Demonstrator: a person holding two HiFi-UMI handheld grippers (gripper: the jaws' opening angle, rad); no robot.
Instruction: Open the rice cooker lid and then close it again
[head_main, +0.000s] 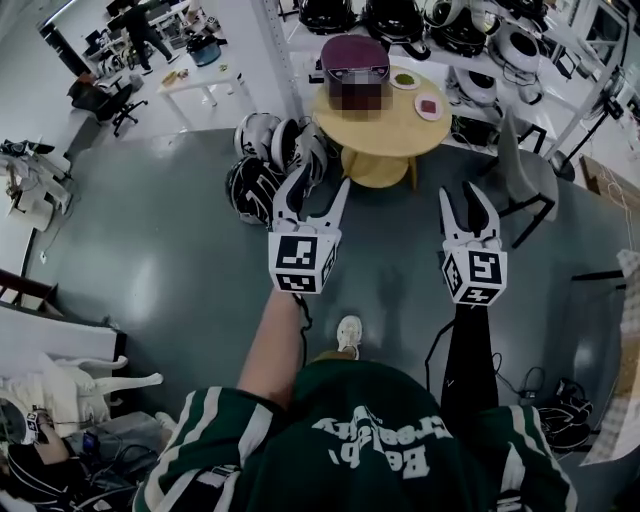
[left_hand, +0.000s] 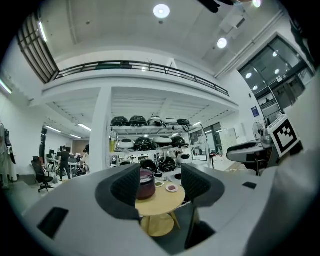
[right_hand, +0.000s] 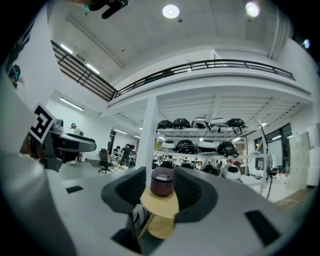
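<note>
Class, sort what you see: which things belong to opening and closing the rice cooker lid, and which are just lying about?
Job in hand: rice cooker; table under it; left gripper and right gripper, both open and empty.

Lying about: green dish; pink dish; helmets on the floor; chair.

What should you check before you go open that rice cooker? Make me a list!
1. Left gripper open, nothing in it: ok.
2. Right gripper open, nothing in it: ok.
3. Dark red rice cooker lid shut: ok, it looks closed.
4. Cooker within reach: not ok, both grippers are short of the round wooden table.
5. Lid's release button spotted: cannot tell, too small and blurred.
6. Floor ahead: not ok, black-and-white helmets lie beside the table's foot.
</note>
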